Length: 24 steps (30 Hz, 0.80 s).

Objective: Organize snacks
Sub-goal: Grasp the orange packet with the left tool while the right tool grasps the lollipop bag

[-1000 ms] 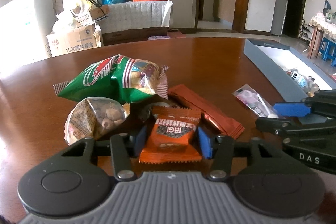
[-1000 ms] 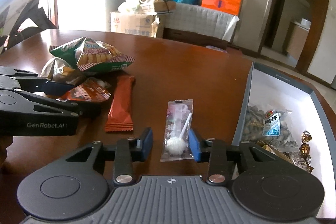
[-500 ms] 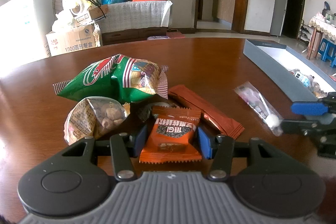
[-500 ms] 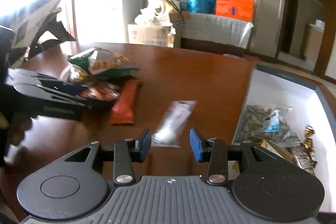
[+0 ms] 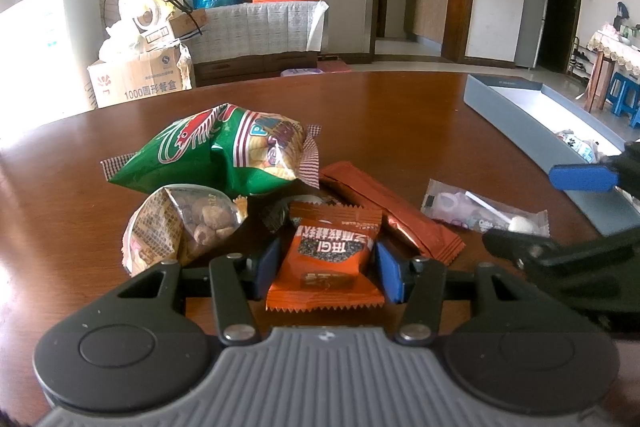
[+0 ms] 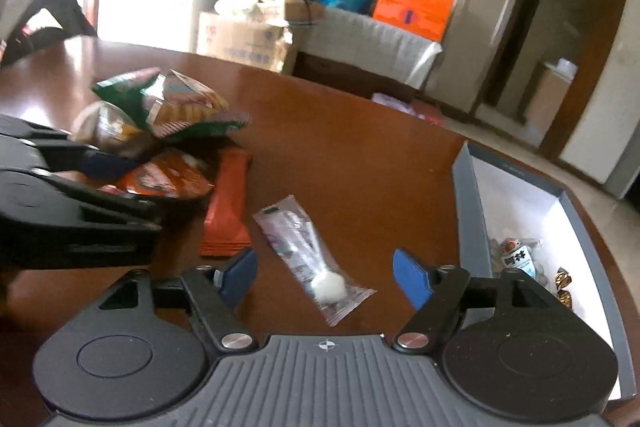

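Note:
My left gripper (image 5: 326,267) is shut on a small orange snack packet (image 5: 326,259), low over the brown table (image 5: 400,115). Behind it lie a green chip bag (image 5: 224,151), a clear bag of nuts (image 5: 180,227) and a long orange bar (image 5: 392,215). My right gripper (image 6: 326,277) is open wide, its blue pads either side of a clear lollipop packet (image 6: 314,263) that lies on the table (image 6: 360,147). The lollipop packet also shows in the left wrist view (image 5: 484,213). A grey box (image 6: 468,211) with a white inside at the right holds several snacks.
The left gripper's body (image 6: 60,215) shows at the left of the right wrist view; the right gripper's fingers (image 5: 580,179) reach in from the right in the left wrist view. Beyond the table stand cardboard boxes (image 5: 140,79), a blue bag and an orange box.
My right gripper has opened wide and swung back over the lollipop packet, which now lies at a slant. The left gripper and its orange packet have stayed put.

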Each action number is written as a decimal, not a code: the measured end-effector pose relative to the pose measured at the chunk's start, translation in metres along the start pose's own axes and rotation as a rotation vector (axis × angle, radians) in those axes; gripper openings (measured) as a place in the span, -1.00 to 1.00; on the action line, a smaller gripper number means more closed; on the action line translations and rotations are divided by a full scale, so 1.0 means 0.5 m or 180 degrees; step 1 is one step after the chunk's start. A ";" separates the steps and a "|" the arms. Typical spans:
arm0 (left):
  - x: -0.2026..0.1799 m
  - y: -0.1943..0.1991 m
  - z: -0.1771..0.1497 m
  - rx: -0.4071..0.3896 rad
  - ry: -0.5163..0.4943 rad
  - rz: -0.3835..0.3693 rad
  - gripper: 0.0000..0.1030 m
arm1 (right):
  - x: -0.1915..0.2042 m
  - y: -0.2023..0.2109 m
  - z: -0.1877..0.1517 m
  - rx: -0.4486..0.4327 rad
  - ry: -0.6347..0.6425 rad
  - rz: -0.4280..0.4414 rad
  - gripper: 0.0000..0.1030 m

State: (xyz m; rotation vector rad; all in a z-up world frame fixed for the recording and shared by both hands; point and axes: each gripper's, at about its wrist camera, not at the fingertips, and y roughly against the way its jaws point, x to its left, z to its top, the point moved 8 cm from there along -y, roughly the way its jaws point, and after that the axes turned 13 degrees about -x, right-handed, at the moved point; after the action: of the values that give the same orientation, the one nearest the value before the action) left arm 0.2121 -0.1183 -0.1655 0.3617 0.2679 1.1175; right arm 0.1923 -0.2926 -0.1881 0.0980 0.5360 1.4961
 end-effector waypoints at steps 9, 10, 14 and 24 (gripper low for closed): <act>0.004 0.000 0.001 0.0002 -0.0004 -0.0002 0.03 | 0.000 -0.035 -0.019 0.0100 -0.0363 0.0326 0.20; 0.003 0.000 0.001 0.0002 -0.0011 0.0000 0.03 | 0.005 -0.034 -0.018 0.0101 -0.0356 0.0383 0.06; 0.003 0.000 0.001 -0.0003 0.0002 -0.0024 -0.07 | 0.018 -0.027 -0.014 0.0106 -0.0407 0.0557 -0.34; 0.006 0.009 0.002 -0.0028 -0.0005 -0.0066 -0.26 | 0.019 -0.011 -0.011 0.0134 -0.0458 0.0677 -0.52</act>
State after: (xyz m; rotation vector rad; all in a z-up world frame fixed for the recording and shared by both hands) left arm 0.2101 -0.1141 -0.1630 0.3514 0.2648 1.0977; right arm 0.1949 -0.2854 -0.1979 0.3011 0.4513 1.6701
